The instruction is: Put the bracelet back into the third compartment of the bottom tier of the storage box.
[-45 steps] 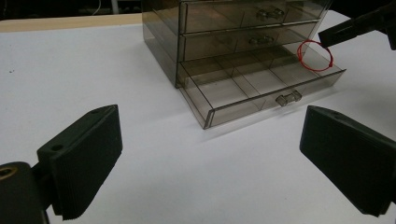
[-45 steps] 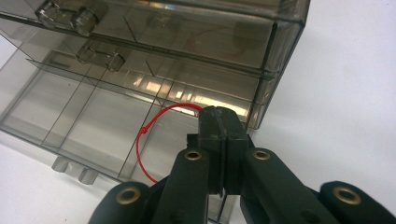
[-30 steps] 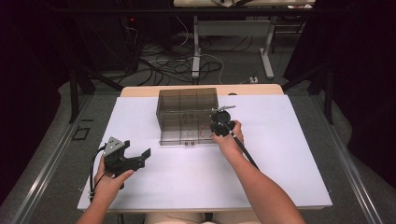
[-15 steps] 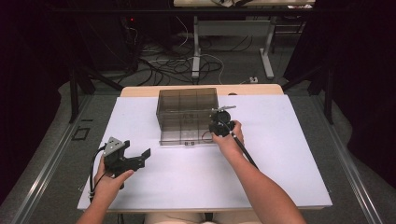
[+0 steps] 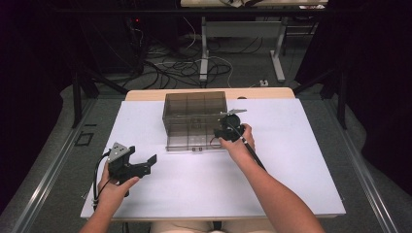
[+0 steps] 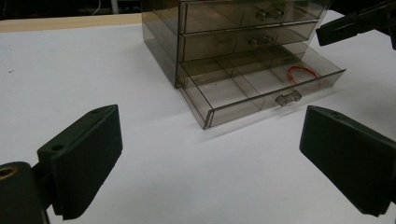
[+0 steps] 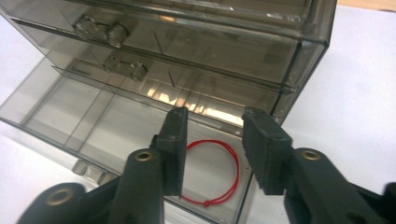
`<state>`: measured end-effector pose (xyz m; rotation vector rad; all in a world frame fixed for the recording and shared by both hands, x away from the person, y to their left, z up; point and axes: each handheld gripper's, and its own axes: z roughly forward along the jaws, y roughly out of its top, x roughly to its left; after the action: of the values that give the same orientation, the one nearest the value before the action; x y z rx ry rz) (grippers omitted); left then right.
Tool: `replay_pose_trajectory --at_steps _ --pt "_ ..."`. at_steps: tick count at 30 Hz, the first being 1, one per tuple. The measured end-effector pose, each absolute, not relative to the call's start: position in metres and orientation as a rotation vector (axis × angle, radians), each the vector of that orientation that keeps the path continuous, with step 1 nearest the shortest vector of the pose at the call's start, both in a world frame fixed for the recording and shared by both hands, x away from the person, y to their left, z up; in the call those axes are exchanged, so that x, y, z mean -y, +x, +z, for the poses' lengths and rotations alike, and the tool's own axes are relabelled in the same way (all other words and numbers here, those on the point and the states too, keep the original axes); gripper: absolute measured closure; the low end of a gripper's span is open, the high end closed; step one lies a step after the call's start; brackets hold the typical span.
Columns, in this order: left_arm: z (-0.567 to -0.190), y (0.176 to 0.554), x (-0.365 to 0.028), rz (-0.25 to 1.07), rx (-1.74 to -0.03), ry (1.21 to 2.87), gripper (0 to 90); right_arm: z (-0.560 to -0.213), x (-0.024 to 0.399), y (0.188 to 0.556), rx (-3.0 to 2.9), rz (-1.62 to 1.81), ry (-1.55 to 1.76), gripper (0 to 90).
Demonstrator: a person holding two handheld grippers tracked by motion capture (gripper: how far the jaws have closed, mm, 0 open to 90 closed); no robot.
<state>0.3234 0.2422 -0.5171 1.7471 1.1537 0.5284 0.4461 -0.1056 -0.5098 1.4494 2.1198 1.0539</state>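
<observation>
White tabletop [image 5: 291, 160], matte and bare across most of its width, with a strip of pale wood showing along the far edge. Beyond it, grey floor [image 5: 233, 73] strewn with dark and white cables [image 5: 170, 68], the legs of a second desk [image 5: 204, 48], and black curtains closing off both sides of a dim room. Near the far middle of the tabletop, a smoky see-through drawer cabinet [image 5: 194, 109], three drawers high, the bottom drawer [image 6: 261, 88] pulled out toward the person. Inside that drawer's end compartment, lying flat on the floor of it, a thin red loop of string [image 7: 215, 175]. Right tongs [image 7: 212, 144] poised just above the loop, jaws just now opening, partly spread with nothing pinched between them, loop loose below. Left tongs [image 6: 210, 158] held low over the near-left tabletop, well apart from the cabinet, jaws spread wide and empty, aimed toward the open drawer. Forearms entering from the near edge.
</observation>
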Motion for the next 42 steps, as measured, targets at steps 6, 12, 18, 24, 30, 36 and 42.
replay_pose_trajectory --at_steps 6,12,18,24,30,36,42 --pt "-0.517 0.323 -0.242 0.529 -1.155 1.747 5.8 -0.505 0.106 0.443 -2.130 1.098 1.415 49.4" --pt "-0.517 0.323 -0.242 0.530 -1.155 1.748 5.8 -0.499 0.108 0.440 -2.134 1.128 1.382 37.7" --pt "-0.517 0.323 -0.242 0.531 -1.154 1.747 5.8 -0.492 0.112 0.436 -2.126 1.153 1.346 31.6" --pt "-0.517 0.323 -0.242 0.531 -1.155 1.748 5.8 -0.486 0.116 0.430 -2.140 1.161 1.321 30.0" --pt "-0.517 0.323 -0.242 0.530 -1.157 1.747 5.8 -0.480 0.121 0.421 -2.140 1.175 1.303 30.0" --pt "-0.517 0.323 -0.241 0.530 -1.157 1.749 5.8 -0.476 0.128 0.413 -2.134 1.186 1.313 25.3" --pt "-0.517 0.323 -0.241 0.530 -1.157 1.750 5.8 -0.474 0.137 0.404 -2.133 1.185 1.265 16.8"
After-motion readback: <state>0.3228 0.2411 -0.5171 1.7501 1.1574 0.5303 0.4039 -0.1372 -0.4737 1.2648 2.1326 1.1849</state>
